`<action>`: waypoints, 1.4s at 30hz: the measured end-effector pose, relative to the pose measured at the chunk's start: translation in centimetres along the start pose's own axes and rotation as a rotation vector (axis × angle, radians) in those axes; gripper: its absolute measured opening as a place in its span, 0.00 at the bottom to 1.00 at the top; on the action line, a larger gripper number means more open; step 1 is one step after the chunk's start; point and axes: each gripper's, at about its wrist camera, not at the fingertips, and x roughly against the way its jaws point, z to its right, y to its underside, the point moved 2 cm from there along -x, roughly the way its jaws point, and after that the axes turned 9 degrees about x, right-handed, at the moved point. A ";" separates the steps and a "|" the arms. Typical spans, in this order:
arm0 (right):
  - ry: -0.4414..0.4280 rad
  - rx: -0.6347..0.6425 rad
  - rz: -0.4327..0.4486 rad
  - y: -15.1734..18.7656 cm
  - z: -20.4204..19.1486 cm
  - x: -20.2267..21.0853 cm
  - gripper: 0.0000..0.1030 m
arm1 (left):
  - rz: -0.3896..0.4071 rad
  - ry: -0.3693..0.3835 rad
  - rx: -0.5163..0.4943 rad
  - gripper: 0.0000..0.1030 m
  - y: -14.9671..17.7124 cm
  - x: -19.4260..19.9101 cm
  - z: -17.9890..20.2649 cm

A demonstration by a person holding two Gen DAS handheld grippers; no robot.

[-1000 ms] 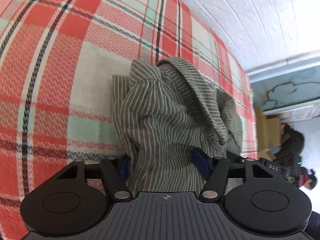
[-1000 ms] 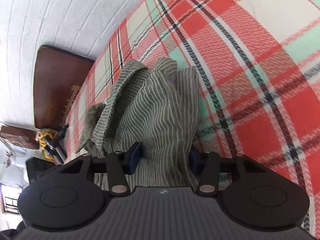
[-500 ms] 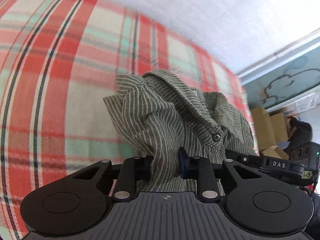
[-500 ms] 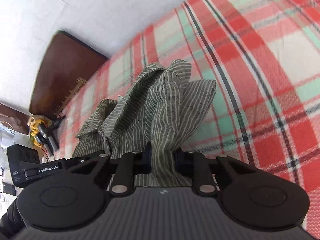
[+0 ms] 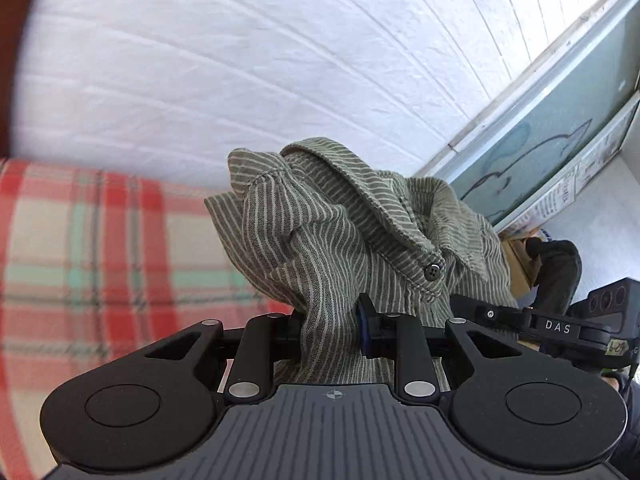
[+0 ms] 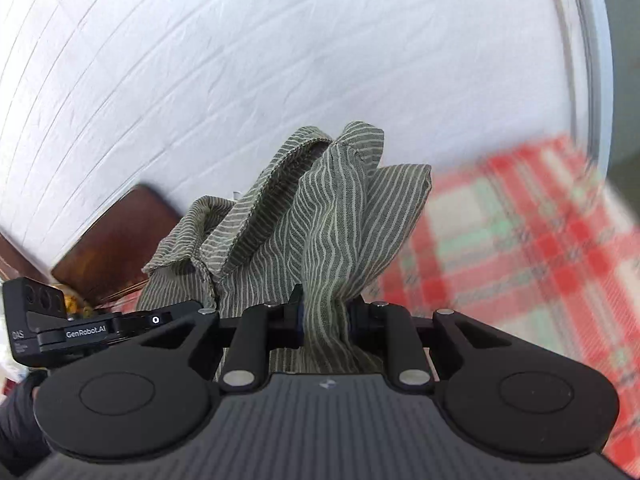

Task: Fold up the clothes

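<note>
While both grippers pinch it, the striped shirt (image 5: 320, 240) hangs bunched above the plaid blanket (image 5: 80, 260).
Left gripper (image 5: 330, 326) and right gripper (image 6: 326, 320) — jaws nearly closed on gathered fabric — face a white wall (image 6: 240, 80).

L black two-finger gripper (image 5: 332, 330): jaws pinched nearly together on a bunched fold of olive-green, white-striped cotton shirt (image 5: 320, 236), tilted up twd the wall. R black two-finger gripper (image 6: 326, 320): same, jaws clamped on a fold of the shirt, angled up. Both sit close, side by side.
</note>
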 end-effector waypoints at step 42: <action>0.152 0.293 -0.009 -7.3 20.8 -10.6 0.29 | 0.065 -0.351 -0.104 0.53 -3.6 -23.6 4.2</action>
